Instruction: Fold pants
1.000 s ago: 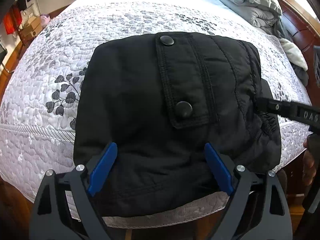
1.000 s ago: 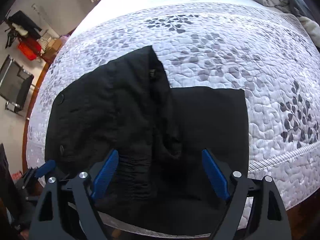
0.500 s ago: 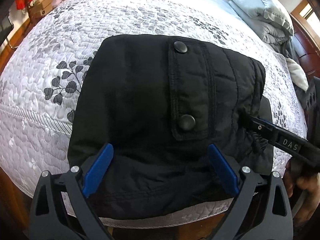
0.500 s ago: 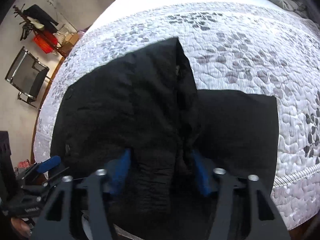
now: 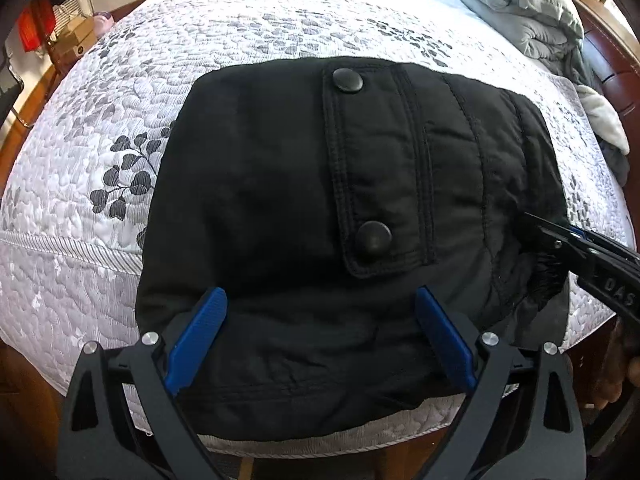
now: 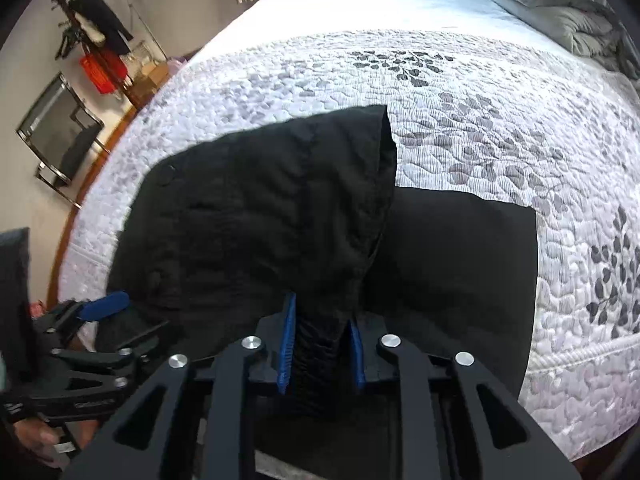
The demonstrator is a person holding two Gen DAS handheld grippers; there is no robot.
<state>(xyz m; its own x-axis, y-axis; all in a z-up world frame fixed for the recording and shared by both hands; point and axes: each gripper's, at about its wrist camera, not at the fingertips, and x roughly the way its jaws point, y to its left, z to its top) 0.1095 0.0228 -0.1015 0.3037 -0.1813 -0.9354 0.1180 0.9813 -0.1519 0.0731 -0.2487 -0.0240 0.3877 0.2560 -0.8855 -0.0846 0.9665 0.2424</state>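
Right gripper (image 6: 320,344): you are clamping the black pants' (image 5: 320,220) gathered waistband.
Left gripper (image 5: 320,340): spread wide (straddling the hem edge), nearer.

black pants (image 5: 280,208) — white-grey leaf-print quilt (image 5: 80,200)

Your left tool (image 5: 320,344) sits low at the near edge with its blue fingers (image 5: 196,340) spread wide apart, gripping nothing; your right tool (image 6: 322,344) has its fingers (image 6: 286,344) pinched tight on a bunched fold of black pants (image 6: 260,220)
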